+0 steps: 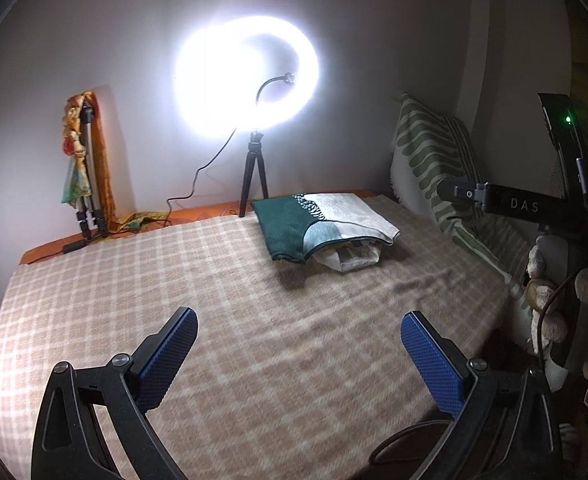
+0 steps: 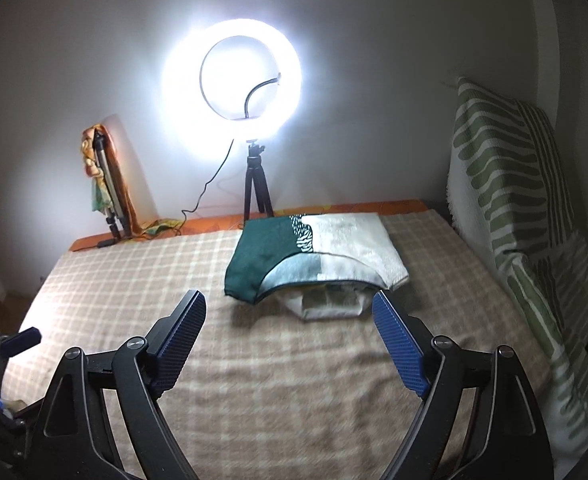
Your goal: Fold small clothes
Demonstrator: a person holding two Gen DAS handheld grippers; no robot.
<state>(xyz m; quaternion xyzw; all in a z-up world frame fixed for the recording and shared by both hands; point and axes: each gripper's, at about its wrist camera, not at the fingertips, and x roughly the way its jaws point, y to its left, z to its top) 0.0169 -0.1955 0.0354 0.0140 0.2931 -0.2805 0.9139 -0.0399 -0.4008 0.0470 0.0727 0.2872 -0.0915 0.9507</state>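
With both the left gripper (image 1: 299, 330) and right gripper (image 2: 290, 312) spread wide and empty above the bed (image 2: 254, 360), approach the folded stack (image 2: 317, 260) low, pinching only the top cloth's near corners.

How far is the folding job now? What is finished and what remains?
Done, apparently: a green-and-white folded cloth lies flat on a second folded white piece, stacked at the far side of the checked blanket. In hand: nothing; the left gripper and the right gripper are both open and empty above the blanket. Left: no unfolded garment shows in either view, so I cannot tell what remains.
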